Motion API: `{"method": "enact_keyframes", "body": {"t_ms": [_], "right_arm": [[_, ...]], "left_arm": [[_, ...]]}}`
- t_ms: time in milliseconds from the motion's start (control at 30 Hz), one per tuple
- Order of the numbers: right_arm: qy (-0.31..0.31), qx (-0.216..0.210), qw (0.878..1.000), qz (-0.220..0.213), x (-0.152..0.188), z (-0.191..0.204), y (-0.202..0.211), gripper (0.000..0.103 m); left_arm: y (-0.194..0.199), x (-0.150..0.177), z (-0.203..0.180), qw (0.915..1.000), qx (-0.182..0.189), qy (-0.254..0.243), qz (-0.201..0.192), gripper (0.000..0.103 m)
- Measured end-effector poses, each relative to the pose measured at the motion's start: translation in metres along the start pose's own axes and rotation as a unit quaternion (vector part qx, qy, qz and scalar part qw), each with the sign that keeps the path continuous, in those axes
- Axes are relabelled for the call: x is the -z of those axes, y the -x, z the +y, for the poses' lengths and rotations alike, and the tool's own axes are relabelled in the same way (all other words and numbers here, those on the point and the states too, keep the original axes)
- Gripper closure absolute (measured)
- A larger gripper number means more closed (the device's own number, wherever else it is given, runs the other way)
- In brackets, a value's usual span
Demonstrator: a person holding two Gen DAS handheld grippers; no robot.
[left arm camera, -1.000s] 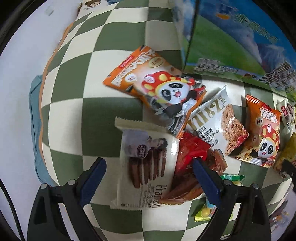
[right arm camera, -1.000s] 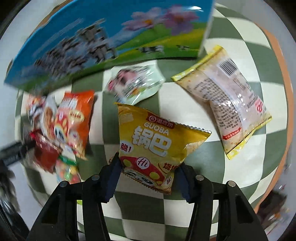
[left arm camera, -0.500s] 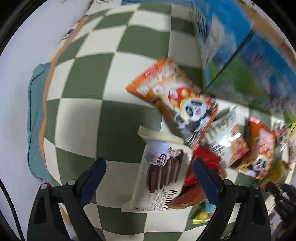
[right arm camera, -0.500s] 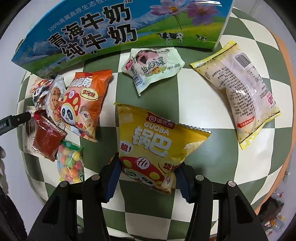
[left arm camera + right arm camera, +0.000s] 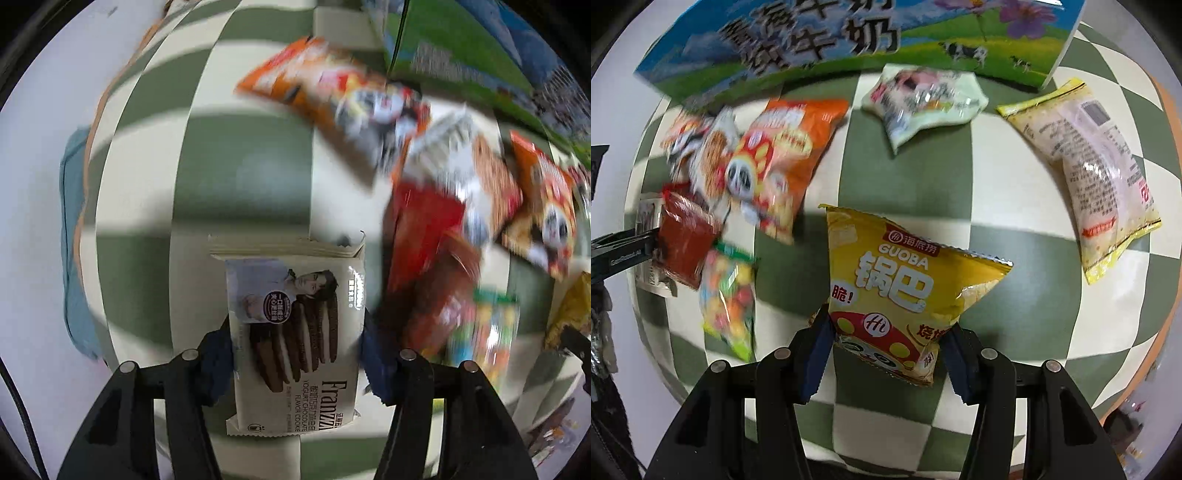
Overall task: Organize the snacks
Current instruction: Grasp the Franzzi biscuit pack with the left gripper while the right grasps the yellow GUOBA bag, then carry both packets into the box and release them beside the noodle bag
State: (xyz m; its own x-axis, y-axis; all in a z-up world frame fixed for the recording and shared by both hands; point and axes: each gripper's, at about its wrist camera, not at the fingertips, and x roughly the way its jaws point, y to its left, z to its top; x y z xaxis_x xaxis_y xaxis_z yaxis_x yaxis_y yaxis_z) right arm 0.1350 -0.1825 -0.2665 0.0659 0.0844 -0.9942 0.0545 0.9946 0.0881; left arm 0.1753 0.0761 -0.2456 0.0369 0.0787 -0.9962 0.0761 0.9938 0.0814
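Note:
A white Franzzi chocolate cookie pack point(image 5: 295, 314) sits between the pads of my left gripper point(image 5: 297, 354). The jaws are closing and both pads press on its sides. The pack looks sharp while the cloth behind it is blurred. The same pack shows at the left edge of the right wrist view point(image 5: 646, 214). My right gripper point(image 5: 886, 354) is shut on the lower end of a yellow Guoba bag point(image 5: 897, 280), which hangs over the checked cloth point(image 5: 1015, 258).
Right of the cookie pack lie an orange panda bag point(image 5: 332, 92), a red pack point(image 5: 421, 229) and a colourful candy bag point(image 5: 487, 332). A blue-green milk box point(image 5: 849, 40) stands at the back. A pale green pack point(image 5: 923, 99) and a yellow-edged clear pack point(image 5: 1100, 173) lie near it.
The left jaws have come in from wide apart onto the cookie pack, and the pack has moved left, away from the red pack. The right gripper still holds the yellow bag.

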Motion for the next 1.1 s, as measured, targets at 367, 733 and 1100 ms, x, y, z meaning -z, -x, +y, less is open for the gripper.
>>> {"method": "enact_keyframes", "body": {"t_ms": [367,733,1100], "right_arm": [[-0.064,-0.059,0.996,0.001,0.019,-0.022,0.006,0.029],[-0.091,-0.013,0.996,-0.002,0.006,-0.008,-0.004,0.049],[-0.06,-0.081,0.993,-0.066,-0.007,0.002,0.067,0.053]], "left_arm": [[-0.012,0.007,0.013,0.9985,0.025,0.045,0.017,0.044],[0.007,0.021,0.016,0.9968,0.024,0.076,-0.013,0.046],[0.124,0.017,0.002,0.9869,0.107,0.065,-0.102,0.047]]}}
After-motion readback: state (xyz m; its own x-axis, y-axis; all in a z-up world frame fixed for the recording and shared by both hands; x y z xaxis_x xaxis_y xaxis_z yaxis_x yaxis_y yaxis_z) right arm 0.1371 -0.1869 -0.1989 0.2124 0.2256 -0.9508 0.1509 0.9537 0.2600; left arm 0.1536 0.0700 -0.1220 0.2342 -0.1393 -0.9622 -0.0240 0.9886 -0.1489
